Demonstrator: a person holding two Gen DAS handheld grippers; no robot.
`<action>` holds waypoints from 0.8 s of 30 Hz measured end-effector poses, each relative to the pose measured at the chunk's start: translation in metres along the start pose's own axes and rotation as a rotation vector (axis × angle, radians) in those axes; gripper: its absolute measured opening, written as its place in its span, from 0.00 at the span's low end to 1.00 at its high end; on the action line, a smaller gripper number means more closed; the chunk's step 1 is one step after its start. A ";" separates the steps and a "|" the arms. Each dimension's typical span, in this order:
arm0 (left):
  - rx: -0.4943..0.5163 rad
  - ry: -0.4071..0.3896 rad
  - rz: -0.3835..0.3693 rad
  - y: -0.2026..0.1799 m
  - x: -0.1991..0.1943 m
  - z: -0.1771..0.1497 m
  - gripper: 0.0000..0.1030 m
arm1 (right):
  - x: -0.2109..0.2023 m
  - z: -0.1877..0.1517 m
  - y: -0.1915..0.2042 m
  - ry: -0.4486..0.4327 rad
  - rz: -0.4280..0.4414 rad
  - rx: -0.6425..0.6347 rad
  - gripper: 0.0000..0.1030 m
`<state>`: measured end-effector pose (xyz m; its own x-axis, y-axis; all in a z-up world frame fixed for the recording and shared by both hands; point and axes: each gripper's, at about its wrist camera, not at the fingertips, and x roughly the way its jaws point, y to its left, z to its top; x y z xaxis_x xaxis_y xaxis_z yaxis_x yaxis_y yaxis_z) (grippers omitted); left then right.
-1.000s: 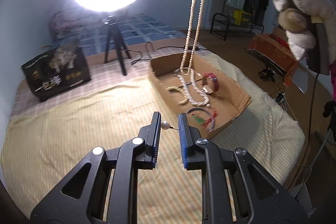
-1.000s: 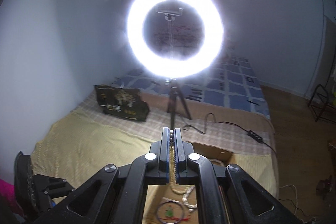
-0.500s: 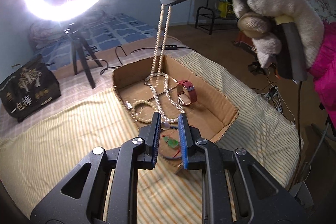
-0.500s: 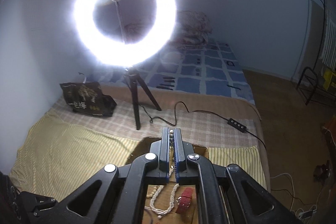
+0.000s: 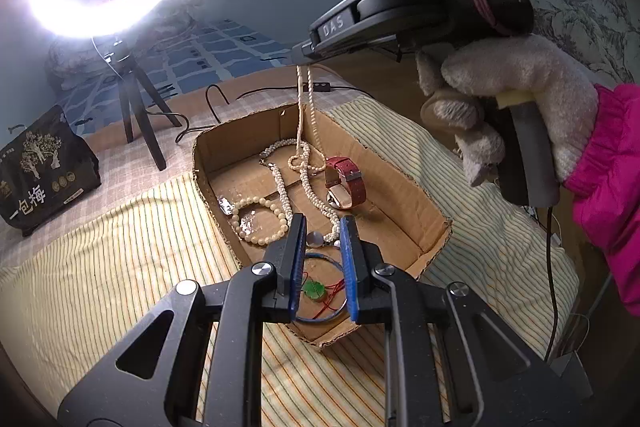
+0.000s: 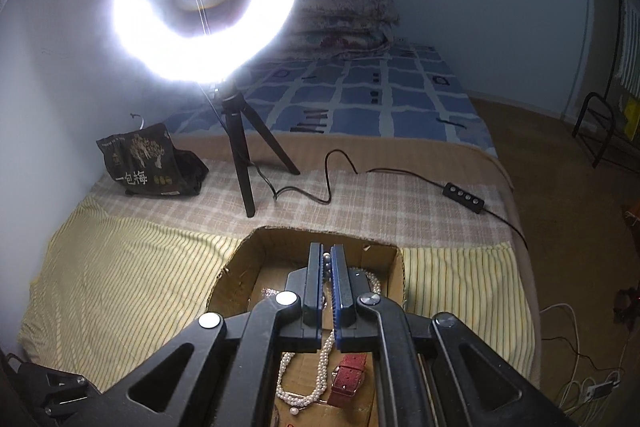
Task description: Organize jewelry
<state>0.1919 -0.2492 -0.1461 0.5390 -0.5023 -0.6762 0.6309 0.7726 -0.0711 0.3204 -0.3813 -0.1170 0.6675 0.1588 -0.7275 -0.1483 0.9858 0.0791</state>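
A shallow cardboard box lies on the striped bed. My right gripper is shut on a long pearl necklace that hangs from it into the box, its lower part coiled on the box floor. In the right wrist view the gripper grips beads and the strand drops below. My left gripper is partly open over the near end of the box, with a round pearl earring between its jaws. The box holds a bead bracelet, a red-strap watch and a thin bangle with a green pendant.
A ring light on a black tripod stands behind the box, its cable and switch trailing over the bed. A black snack bag sits at the back left. The bed edge drops off at the right.
My left gripper has moved with the pearl earring from the bedspread over the near end of the box. My right gripper has lowered, and more necklace lies coiled in the box.
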 end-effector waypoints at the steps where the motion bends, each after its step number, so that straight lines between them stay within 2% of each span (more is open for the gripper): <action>1: -0.001 0.002 0.001 0.000 0.001 0.000 0.15 | 0.001 -0.001 0.000 0.003 0.002 0.000 0.01; 3: -0.001 0.002 0.001 -0.001 0.001 0.000 0.15 | 0.002 -0.002 0.000 0.006 0.005 0.003 0.04; 6: 0.005 0.007 0.004 -0.002 0.002 0.000 0.15 | 0.003 -0.003 0.001 0.006 0.005 0.002 0.32; 7: 0.006 0.008 0.004 -0.003 0.002 0.000 0.17 | 0.002 -0.004 0.002 0.001 -0.002 0.000 0.37; 8: 0.008 0.008 0.007 -0.003 0.002 0.000 0.30 | 0.002 -0.005 0.003 -0.001 -0.008 -0.004 0.41; 9: 0.008 0.006 0.011 -0.003 0.002 0.000 0.41 | 0.001 -0.005 0.004 0.001 -0.008 -0.006 0.52; 10: 0.008 -0.004 0.017 -0.003 0.000 -0.001 0.58 | 0.002 -0.006 0.005 0.003 -0.010 -0.009 0.65; 11: 0.007 -0.018 0.022 -0.003 -0.002 -0.001 0.62 | 0.002 -0.007 0.006 0.002 -0.018 -0.010 0.70; 13: 0.008 -0.023 0.024 -0.003 -0.005 -0.002 0.62 | 0.000 -0.009 0.009 -0.010 -0.032 -0.012 0.81; 21: -0.009 -0.019 0.041 0.002 -0.016 -0.002 0.63 | -0.010 -0.014 0.023 -0.026 -0.093 -0.013 0.99; 24: -0.018 -0.025 0.048 0.004 -0.023 -0.003 0.63 | -0.020 -0.016 0.030 -0.044 -0.108 -0.017 1.00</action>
<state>0.1806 -0.2337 -0.1327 0.5826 -0.4740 -0.6602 0.5940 0.8028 -0.0522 0.2908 -0.3555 -0.1110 0.7114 0.0539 -0.7007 -0.0855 0.9963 -0.0103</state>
